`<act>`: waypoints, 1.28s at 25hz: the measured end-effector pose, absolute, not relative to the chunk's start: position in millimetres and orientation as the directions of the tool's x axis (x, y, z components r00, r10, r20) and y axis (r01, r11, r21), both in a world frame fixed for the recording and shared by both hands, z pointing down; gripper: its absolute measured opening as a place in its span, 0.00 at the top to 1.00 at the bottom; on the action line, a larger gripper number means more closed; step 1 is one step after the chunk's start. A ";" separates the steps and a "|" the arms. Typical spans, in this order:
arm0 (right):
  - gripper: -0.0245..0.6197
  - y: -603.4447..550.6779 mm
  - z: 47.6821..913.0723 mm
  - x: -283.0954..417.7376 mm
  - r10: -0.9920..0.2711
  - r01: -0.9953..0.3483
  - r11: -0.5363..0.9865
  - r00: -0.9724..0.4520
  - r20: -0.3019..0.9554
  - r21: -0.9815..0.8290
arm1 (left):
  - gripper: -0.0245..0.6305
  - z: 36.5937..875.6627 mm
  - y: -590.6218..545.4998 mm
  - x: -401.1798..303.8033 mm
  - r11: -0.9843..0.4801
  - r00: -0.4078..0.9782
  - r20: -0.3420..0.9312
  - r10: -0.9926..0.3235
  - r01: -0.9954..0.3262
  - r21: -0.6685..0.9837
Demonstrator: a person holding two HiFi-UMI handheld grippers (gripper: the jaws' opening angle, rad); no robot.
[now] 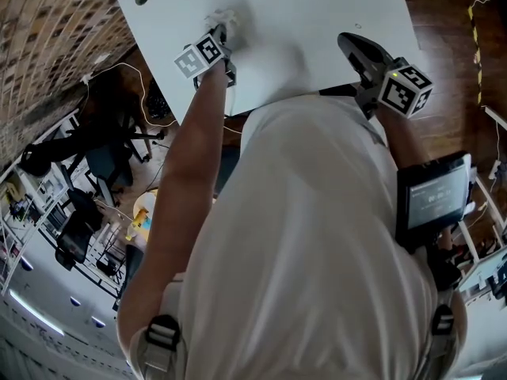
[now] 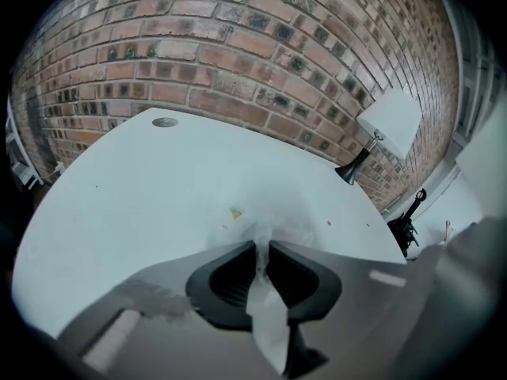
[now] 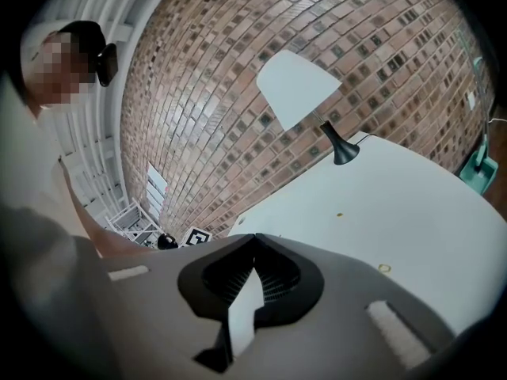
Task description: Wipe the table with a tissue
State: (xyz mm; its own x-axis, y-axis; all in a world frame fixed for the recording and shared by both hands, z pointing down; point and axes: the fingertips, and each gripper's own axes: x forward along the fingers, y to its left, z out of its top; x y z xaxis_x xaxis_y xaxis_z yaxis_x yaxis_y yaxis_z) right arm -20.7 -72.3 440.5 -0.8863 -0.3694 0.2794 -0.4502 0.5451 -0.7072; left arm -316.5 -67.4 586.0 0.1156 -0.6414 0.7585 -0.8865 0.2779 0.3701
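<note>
We log the left claw (image 2: 263, 244) clenched on a crumpled white tissue (image 2: 261, 222), pressing it onto the flat white bench (image 2: 119, 196). Right claw (image 3: 253, 237) clenched on nothing, above that bench's near edge.

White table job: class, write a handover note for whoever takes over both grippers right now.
Left gripper: shut on the crumpled white tissue, pressing it on the white table, far left side.
Right gripper: shut, empty, over the table's near right edge.
Done: wiping under way; how much is covered cannot be told.
Left: small tan specks lie on the top, one just ahead of the tissue, others on the right side.
</note>
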 end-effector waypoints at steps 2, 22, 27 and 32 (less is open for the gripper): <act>0.95 -72.6 440.8 -18.3 -0.376 -0.452 0.538 -0.884 0.277 -0.711 | 0.88 586.3 -76.6 -314.4 0.266 0.124 0.761 -0.637 -0.891 0.368; 0.95 -73.9 443.9 -19.8 -0.372 -0.410 0.499 -0.897 0.239 -0.763 | 0.88 590.3 -61.2 -211.3 -0.139 0.459 0.784 -0.418 -0.885 0.444; 0.95 -74.5 443.7 -24.8 -0.363 -0.405 0.502 -0.901 0.239 -0.764 | 0.88 588.1 -30.9 -193.0 -0.150 0.572 0.704 -0.421 -0.810 0.568; 0.95 -79.5 445.4 -24.2 -0.369 -0.412 0.491 -0.897 0.245 -0.768 | 0.88 575.9 -38.0 -216.5 -0.102 0.489 0.669 -0.559 -0.842 0.530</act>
